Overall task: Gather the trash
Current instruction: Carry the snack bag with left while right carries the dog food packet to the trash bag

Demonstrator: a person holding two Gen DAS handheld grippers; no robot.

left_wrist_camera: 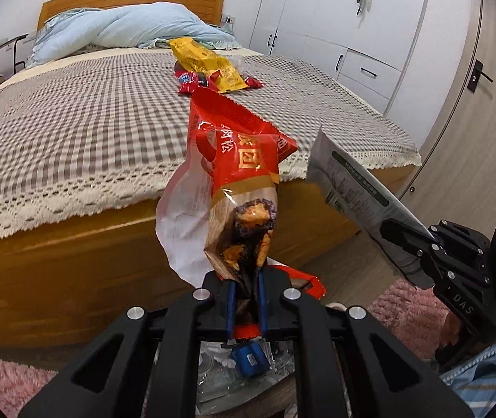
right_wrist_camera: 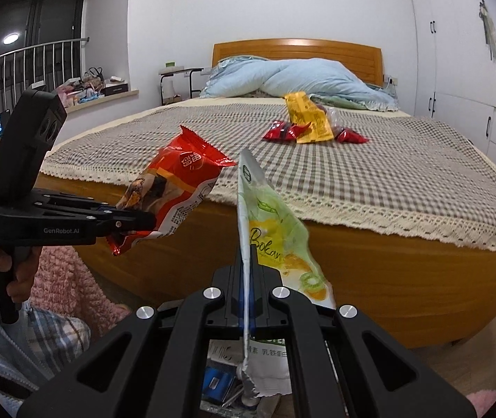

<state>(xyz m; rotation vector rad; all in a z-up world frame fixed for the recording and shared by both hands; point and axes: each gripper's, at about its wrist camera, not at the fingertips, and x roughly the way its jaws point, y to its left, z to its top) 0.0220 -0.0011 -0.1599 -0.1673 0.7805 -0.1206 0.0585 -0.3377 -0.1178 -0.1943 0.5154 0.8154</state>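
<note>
My left gripper [left_wrist_camera: 246, 280] is shut on a red snack wrapper [left_wrist_camera: 237, 160], which stands up from its fingers in front of the bed's foot; the same gripper [right_wrist_camera: 148, 221] and red wrapper [right_wrist_camera: 178, 181] show at left in the right wrist view. My right gripper [right_wrist_camera: 248, 271] is shut on a white and green pouch [right_wrist_camera: 276, 233], seen edge-on. That gripper [left_wrist_camera: 396, 231] and the pouch's grey back [left_wrist_camera: 352, 184] appear at right in the left wrist view. On the bed lie a yellow bag [left_wrist_camera: 206, 62] [right_wrist_camera: 309, 116] and red wrappers [left_wrist_camera: 192, 82] [right_wrist_camera: 283, 132].
The bed [right_wrist_camera: 422, 174] has a checked cover and a wooden frame, with a blue quilt [left_wrist_camera: 126, 28] at the head. White wardrobes [left_wrist_camera: 335, 35] line the right wall. Below the grippers is a container of trash [left_wrist_camera: 244, 362]. A pink rug [left_wrist_camera: 408, 310] lies on the floor. A hand [right_wrist_camera: 0, 268] holds the left gripper.
</note>
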